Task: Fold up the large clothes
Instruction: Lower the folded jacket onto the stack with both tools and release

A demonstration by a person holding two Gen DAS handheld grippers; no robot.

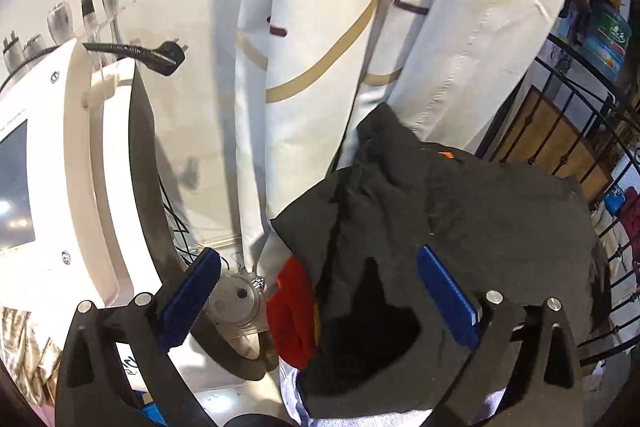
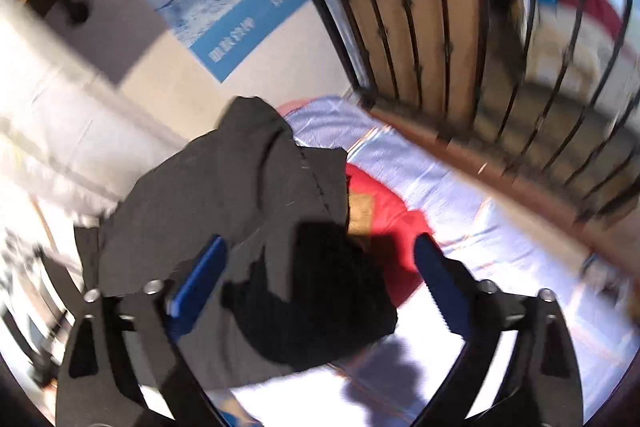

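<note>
A dark garment (image 1: 460, 211) lies on the sheet (image 2: 460, 187), over another cloth (image 2: 396, 223); a railing (image 2: 460, 39) stands behind, a machine (image 1: 80, 167) to the left.

We see a matt black cloth garment (image 1: 460, 211), coarse-woven with a stitched seam, lying over smooth red fabric (image 1: 294, 311). Our gripper pads (image 1: 192, 297) look like ridged blue plastic on matt black plastic arms with shiny metal pins. The white machine (image 1: 92, 155) beside them is glossy plastic. The curtain (image 1: 328, 47) is smooth white cloth. The railing (image 2: 440, 39) is dark metal before brown wood, and the bedsheet (image 2: 460, 195) has a faint sheen.
</note>
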